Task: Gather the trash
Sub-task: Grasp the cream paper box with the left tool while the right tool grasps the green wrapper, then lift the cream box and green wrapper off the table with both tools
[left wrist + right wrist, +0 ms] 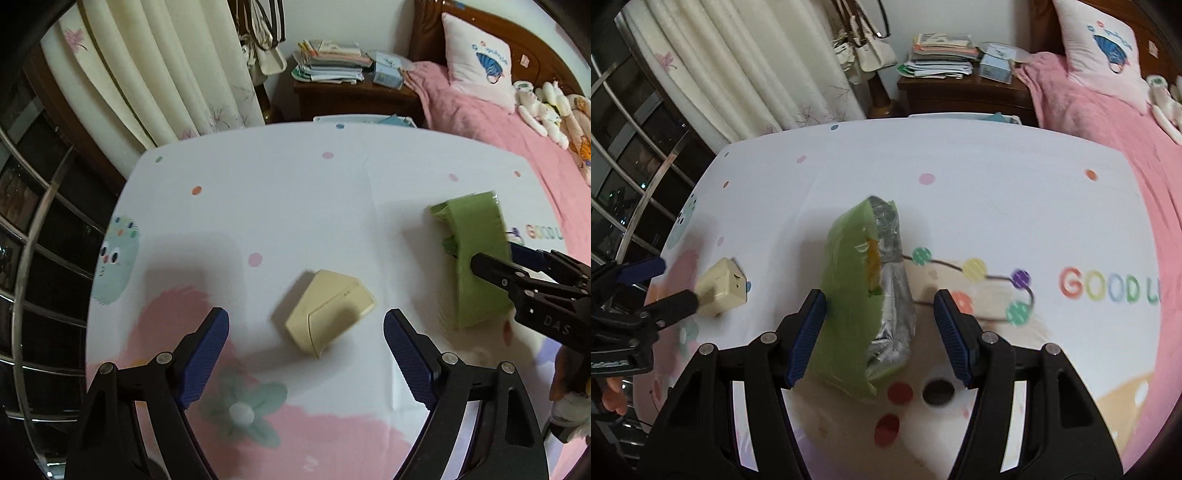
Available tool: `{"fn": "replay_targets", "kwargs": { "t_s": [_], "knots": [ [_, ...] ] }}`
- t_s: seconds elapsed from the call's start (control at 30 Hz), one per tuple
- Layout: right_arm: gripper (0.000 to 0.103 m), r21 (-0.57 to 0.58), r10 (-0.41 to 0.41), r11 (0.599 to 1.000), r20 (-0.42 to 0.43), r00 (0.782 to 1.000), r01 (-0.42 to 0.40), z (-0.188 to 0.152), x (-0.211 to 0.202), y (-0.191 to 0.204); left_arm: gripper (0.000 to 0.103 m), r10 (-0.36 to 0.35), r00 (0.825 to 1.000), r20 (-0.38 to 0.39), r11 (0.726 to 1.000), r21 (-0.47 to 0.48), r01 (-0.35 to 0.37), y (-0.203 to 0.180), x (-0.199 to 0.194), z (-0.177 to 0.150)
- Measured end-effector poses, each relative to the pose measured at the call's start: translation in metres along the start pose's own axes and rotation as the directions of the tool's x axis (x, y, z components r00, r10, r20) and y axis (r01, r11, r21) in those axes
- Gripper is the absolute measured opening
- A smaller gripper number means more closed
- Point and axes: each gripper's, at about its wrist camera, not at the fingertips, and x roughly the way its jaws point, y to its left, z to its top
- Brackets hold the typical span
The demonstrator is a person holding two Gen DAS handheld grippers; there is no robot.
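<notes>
Two items | green wrapper [857, 295] long axis pointing away | cream carton [328, 312] lying skewed

Ahead of me: bench [295, 206] under a white printed cover. Beyond it, cream curtain [166, 62], handbags [868, 51] hanging, a nightstand [351, 96] stacked with books [332, 62]. To the side, bed [498, 122], pink blanket, pillow [476, 62], plush toys [543, 107].

Matt cream carton [330, 313], green packet [864, 295] foil-lined, on smooth printed cloth [295, 206].
</notes>
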Motion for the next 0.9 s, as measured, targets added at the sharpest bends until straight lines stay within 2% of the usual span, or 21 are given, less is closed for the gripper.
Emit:
{"fn": "replay_targets", "kwargs": {
  "t_s": [0.13,0.2,0.27,0.33,0.4,0.5,0.53,0.77,0.9],
  "knots": [
    [0.056,-0.057,0.008,0.998,0.023,1.0,-0.006,0.002,0.007,0.012,0.085,-0.001,1.0,-0.024,1.0,-0.015,0.001,0.004,0.021,0.002],
    [0.043,-0.088,0.01,0.996,0.033,0.999,-0.007,0.0,0.01,0.02,0.084,-0.023,1.0,-0.021,0.999,-0.023,0.023,0.006,0.026,0.003],
    [0.035,-0.122,0.016,0.992,0.033,0.999,-0.012,-0.001,0.011,0.028,0.084,-0.027,0.999,-0.027,0.999,-0.021,0.026,0.005,0.028,0.005],
    [0.033,-0.142,0.029,0.99,0.027,0.999,-0.025,-0.002,0.014,0.034,0.079,-0.028,0.999,-0.04,1.0,-0.013,0.027,0.003,0.033,0.005],
    [0.025,-0.153,0.04,0.988,0.02,0.999,-0.036,-0.003,0.016,0.04,0.075,-0.037,0.997,-0.069,0.999,-0.009,0.037,0.001,0.041,0.002],
    [0.02,-0.163,0.058,0.985,0.01,0.998,-0.056,-0.008,0.013,0.047,0.068,-0.059,0.994,-0.095,0.998,-0.023,0.057,0.001,0.049,-0.004],
    [0.019,-0.161,0.063,0.985,0.007,0.998,-0.062,-0.009,0.013,0.048,0.065,-0.062,0.994,-0.085,0.998,-0.031,0.06,0.001,0.048,-0.004],
    [0.016,-0.103,0.093,0.991,0.016,0.996,-0.091,-0.024,-0.015,0.045,0.063,-0.036,0.996,-0.085,0.999,-0.042,0.033,-0.004,0.046,-0.011],
    [0.016,-0.073,0.104,0.992,0.035,0.994,-0.102,-0.032,-0.04,0.044,0.063,-0.031,0.997,-0.066,0.998,-0.049,0.028,-0.008,0.029,-0.023]
  ]
}}
